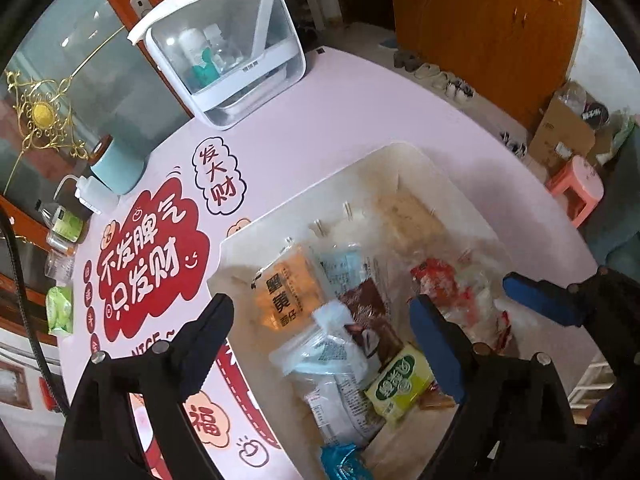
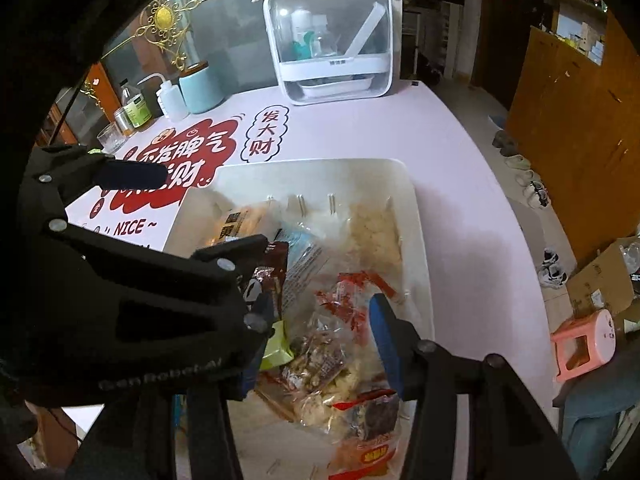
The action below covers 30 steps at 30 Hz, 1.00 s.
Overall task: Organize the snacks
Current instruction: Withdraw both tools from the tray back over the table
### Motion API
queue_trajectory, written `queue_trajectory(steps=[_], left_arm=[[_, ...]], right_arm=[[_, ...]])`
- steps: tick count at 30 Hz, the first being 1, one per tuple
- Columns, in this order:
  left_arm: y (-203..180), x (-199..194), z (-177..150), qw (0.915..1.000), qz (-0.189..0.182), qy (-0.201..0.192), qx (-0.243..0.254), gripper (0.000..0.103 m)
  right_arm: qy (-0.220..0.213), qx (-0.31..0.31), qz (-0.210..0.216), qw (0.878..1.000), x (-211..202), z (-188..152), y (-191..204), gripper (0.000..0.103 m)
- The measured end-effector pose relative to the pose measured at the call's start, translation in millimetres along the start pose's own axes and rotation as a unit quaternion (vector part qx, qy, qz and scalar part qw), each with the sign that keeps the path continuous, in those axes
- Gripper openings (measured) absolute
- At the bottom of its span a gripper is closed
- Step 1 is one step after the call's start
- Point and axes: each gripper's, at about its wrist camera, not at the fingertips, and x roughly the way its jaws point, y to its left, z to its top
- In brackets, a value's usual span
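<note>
A white plastic bin (image 1: 400, 152) (image 2: 412, 200) sits on the pink table and holds several snack packets. Among them are an orange packet (image 1: 286, 292), a brown packet (image 1: 370, 316), a light blue packet (image 1: 328, 352), a yellow-green packet (image 1: 400, 384) and a red-and-clear bag (image 1: 452, 292) (image 2: 348, 292). My left gripper (image 1: 320, 340) is open and empty above the bin's left part. My right gripper (image 2: 320, 320) is open over the red-and-clear bag and mixed packets (image 2: 320, 360); it also shows at the right of the left wrist view (image 1: 540, 304).
A white lidded container (image 1: 224, 52) (image 2: 332, 40) with bottles stands at the table's far side. A teal canister (image 2: 200, 88), squeeze bottle (image 2: 170, 100), jar and glass (image 2: 110, 138) line the left edge. A pink stool (image 2: 584, 344) and cardboard box stand on the floor right.
</note>
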Motion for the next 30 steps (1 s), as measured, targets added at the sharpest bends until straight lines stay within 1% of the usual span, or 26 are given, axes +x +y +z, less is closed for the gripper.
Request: queue_trajectory(steps=[6,12,22,27,30], left_arm=[[12,4,-7,0.9995,-0.001,0.023,-0.023,0.089],[23,-1,-17,0.9987,0.011,0.030,-0.039,0.089],[29,-16,-34,0.9984,0.025,0.023,-0.046,0.089],[41,-30,-47,0.9976,0.036,0.011,-0.059,0.089],[54,-41,-58,0.9970,0.033,0.003,-0.070,0.089]], right_arm=[[0.001,-0.006,0.004,1.000,1,-1,4,0.052],[0.001,0.003,0.007,1.000,-2,-4,2,0.052],[0.006,0.029,0.007,1.000,-5,-12,8,0.052],[0.003,0.033,-0.003,0.999,-14,-12,19,0.052],[-0.004,0.033,-0.012,0.999,-23,-13,30,0.052]])
